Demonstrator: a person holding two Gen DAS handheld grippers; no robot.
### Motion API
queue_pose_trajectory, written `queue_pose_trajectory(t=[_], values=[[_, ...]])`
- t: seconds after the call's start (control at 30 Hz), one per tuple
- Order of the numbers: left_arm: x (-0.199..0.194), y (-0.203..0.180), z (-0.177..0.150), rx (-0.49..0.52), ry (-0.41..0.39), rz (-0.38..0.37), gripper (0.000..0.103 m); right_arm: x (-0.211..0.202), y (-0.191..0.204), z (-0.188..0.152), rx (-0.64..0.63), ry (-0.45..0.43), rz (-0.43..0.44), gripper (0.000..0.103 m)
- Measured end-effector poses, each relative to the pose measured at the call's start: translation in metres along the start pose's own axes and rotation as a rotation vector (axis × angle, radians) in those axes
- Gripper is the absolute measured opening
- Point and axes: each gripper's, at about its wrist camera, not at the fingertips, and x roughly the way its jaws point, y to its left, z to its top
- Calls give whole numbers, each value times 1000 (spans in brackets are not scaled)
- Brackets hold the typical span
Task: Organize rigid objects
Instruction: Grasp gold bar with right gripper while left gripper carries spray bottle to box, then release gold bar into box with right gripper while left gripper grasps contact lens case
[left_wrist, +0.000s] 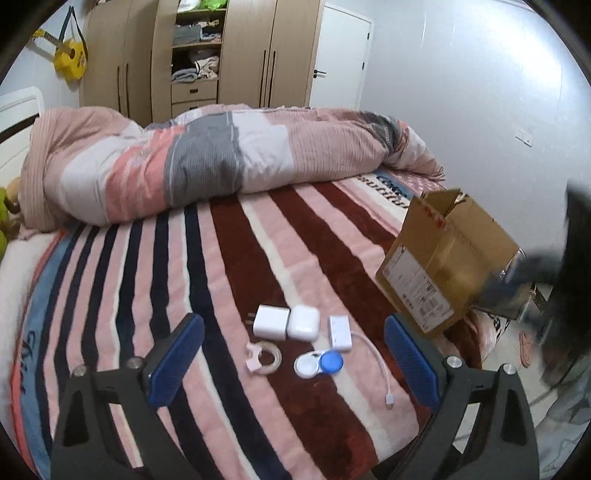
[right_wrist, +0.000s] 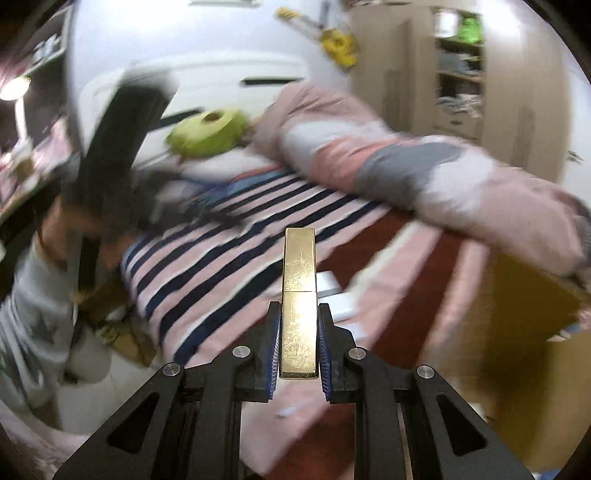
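On the striped bed blanket (left_wrist: 229, 258) lie a white charger plug (left_wrist: 272, 322), a white earbud case (left_wrist: 303, 322), a small white box with a cable (left_wrist: 340, 332), a pink coiled cable (left_wrist: 263, 358) and a blue-and-white contact lens case (left_wrist: 320, 364). My left gripper (left_wrist: 293, 330) is open above them, with a blue pad on each side. An open cardboard box (left_wrist: 443, 258) stands at the bed's right edge. My right gripper (right_wrist: 298, 314) is shut on a gold rectangular lighter (right_wrist: 299, 295), held over the bed; the box (right_wrist: 524, 332) is blurred at its right.
A rolled pink and grey duvet (left_wrist: 207, 162) lies across the far side of the bed. A wardrobe (left_wrist: 199, 55) and a white door (left_wrist: 340, 55) stand behind. A green plush (right_wrist: 207, 133) sits at the head of the bed. The floor (left_wrist: 517, 343) lies past the bed's right edge.
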Motion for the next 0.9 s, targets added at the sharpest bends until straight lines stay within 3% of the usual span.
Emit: queue_pose_trajectory(t=[0.13,0.23,0.33,0.47,0.63,0.7,0.77,0.8,0.87,0.9], values=[[21,-7,-9,13,19,3,97,-32,-55,8,89,10,-147,13],[35,-13,-13,24,28,6,97,-34,-102,1,181,84,-250,13],[47,-19,-17,41,40,16,97,-22,-129,-10,231,158,-294,13],[60,-25,-23,40,57,4,97,-14,-143,-23,276,199,-299,14],[79,-32,-31,38,87,-9,97,-21,-140,-23,265,176,-311,16],[86,-34,-36,24,97,-22,97,-24,-134,-24,258,166,-307,25],[101,-37,-45,13,121,-36,96,-24,-130,-24,247,158,-300,26],[110,-38,-50,12,137,-37,94,-23,-129,-24,246,156,-296,26],[126,-39,-59,6,165,-44,76,-23,-128,-24,247,151,-285,26],[134,-39,-64,2,177,-45,73,-23,-128,-24,249,148,-281,26]])
